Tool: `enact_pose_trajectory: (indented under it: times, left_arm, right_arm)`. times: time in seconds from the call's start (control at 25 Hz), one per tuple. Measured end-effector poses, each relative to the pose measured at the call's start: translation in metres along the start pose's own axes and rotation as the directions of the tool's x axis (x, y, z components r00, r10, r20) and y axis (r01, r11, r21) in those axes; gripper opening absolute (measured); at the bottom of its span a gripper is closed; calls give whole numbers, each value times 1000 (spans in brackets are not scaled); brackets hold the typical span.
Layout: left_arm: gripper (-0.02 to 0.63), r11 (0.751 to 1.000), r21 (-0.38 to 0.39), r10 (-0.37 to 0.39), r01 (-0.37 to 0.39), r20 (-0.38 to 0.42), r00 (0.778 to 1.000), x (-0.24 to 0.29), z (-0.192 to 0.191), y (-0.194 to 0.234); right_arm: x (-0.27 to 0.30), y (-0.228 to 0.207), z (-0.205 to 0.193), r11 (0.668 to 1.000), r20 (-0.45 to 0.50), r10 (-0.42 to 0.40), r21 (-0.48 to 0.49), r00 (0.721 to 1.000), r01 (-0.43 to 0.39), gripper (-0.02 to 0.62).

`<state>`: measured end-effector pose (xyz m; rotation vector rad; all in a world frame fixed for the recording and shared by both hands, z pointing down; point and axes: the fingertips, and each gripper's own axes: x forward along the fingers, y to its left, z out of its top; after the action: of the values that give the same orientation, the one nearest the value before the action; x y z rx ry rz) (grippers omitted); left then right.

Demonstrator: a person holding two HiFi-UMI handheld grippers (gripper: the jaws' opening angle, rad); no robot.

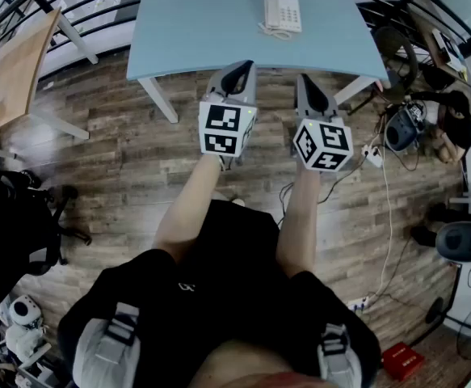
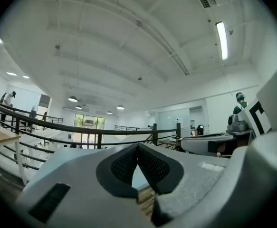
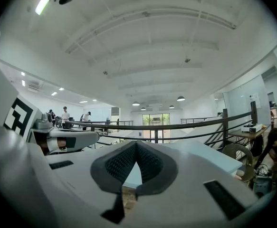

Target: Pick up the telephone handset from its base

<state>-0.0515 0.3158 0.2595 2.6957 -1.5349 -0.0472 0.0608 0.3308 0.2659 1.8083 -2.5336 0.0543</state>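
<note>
A white telephone (image 1: 283, 11) with its handset resting on the base sits on the pale blue table (image 1: 203, 23), toward the far right side. Both grippers are held level in front of me, short of the table's near edge and well apart from the phone. My left gripper (image 1: 237, 70) has its tips together with nothing between them, seen closed in the left gripper view (image 2: 138, 147). My right gripper (image 1: 307, 79) is likewise shut and empty, with its dark pads meeting in the right gripper view (image 3: 136, 144). The phone shows in neither gripper view.
A wooden desk (image 1: 9, 71) stands at the left, and a black railing (image 1: 65, 6) runs behind the table. At the right are a chair (image 1: 397, 51), cables and gear on the wooden floor (image 1: 106, 160). Black equipment (image 1: 17, 225) stands at the lower left.
</note>
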Motion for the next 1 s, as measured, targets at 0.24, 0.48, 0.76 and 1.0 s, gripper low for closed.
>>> enact_pose_trajectory:
  times: [0.24, 0.48, 0.76, 1.0]
  left_arm:
    - [-2, 1000, -10, 6, -6, 7, 1000, 5, 4, -19]
    - [-2, 1000, -12, 29, -29, -5, 1000, 9, -4, -21]
    - [-2, 997, -69, 33, -35, -30, 999, 54, -22, -9]
    - [-2, 994, -103, 34, -43, -91, 995, 130, -65, 41]
  right_arm:
    - [-13, -27, 5, 999, 22, -40, -19, 999, 40, -6]
    - [-13, -53, 2, 997, 17, -72, 1, 997, 72, -6]
    - [22, -82, -13, 999, 2, -22, 50, 1000, 22, -6]
    - [106, -102, -57, 996, -58, 18, 87, 998, -12, -6]
